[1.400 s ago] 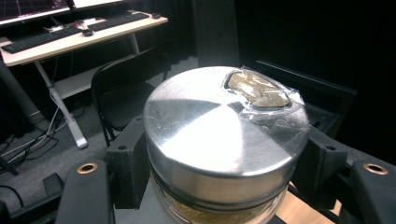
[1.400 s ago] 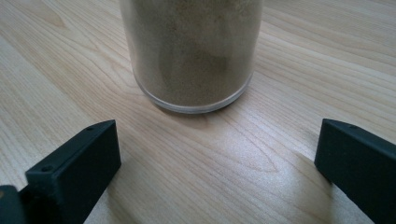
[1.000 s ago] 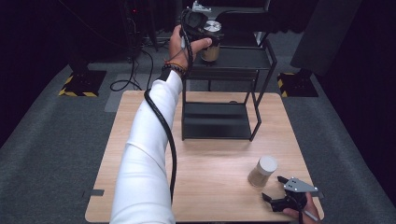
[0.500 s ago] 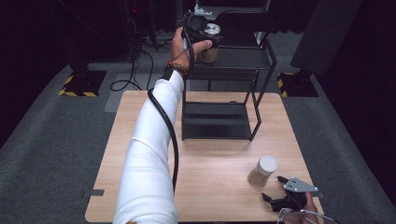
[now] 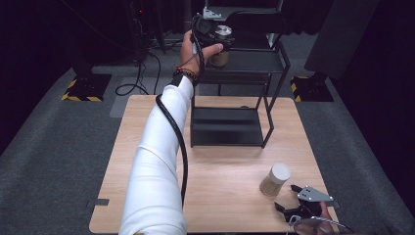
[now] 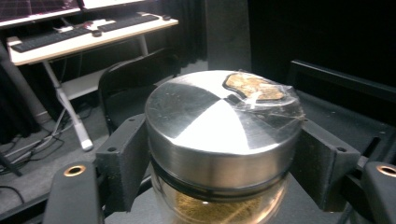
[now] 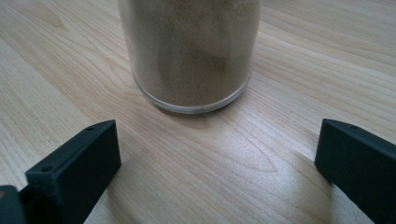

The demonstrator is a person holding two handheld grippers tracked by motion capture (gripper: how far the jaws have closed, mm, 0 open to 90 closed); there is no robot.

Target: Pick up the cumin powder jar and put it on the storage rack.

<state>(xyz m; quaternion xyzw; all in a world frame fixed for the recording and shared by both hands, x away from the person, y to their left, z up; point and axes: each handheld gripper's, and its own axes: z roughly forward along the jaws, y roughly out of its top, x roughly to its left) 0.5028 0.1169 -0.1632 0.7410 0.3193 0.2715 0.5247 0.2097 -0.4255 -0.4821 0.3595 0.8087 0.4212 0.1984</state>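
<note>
Steel-lidded jar point(image 6: 223, 140): on far black rack point(image 5: 254, 61), clamped by left gripper point(image 6: 219, 158).
Right gripper point(image 7: 217, 154): released, near pale-lidded jar point(image 5: 275, 179).

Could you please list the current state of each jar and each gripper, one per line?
Metal-lidded jar: lid on, upright, clamped on the upper shelf.
Left gripper: shut on the metal-lidded jar.
Powder jar: lid on, upright on the table, free.
Right gripper: open, short of the powder jar.

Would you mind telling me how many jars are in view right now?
2. A metal-lidded jar sits on the black rack's top shelf between the left gripper's jaws; a pale-lidded jar stands on the table near the right gripper.
</note>
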